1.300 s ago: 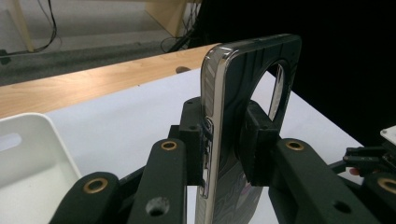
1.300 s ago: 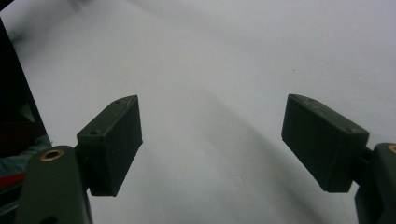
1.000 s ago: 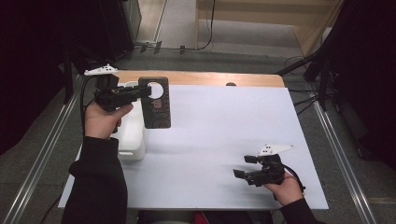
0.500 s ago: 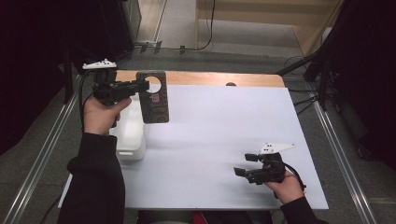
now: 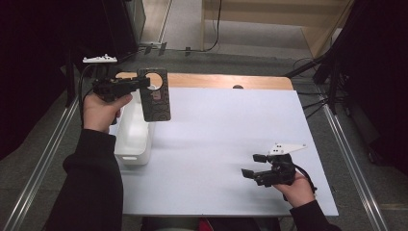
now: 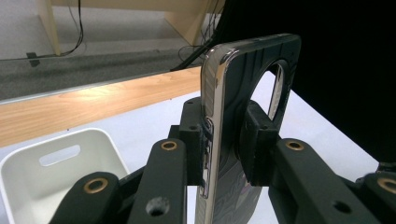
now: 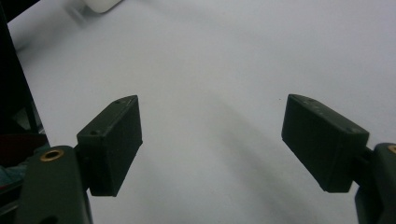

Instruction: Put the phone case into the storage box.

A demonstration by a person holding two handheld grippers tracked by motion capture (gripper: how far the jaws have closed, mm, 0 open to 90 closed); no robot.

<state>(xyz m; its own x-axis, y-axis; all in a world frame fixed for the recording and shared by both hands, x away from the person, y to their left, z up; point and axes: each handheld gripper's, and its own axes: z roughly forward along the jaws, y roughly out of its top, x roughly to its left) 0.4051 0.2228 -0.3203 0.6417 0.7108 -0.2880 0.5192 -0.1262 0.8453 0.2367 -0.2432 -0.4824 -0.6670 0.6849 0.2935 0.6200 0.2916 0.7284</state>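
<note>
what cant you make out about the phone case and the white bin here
- Phone case, left gripper view: lower end cut off by the bottom edge; the jaws cover part of its sides.
- Phone case, high view: pattern too small to read.
- White bin, high view: left wall hidden behind the left hand; the floor inside cannot be made out.

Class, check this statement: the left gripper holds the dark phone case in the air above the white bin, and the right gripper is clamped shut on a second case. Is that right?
Not quite. The left gripper does hold the phone case above the white bin, but the right gripper is open and holds nothing, as the right gripper view shows.
</note>
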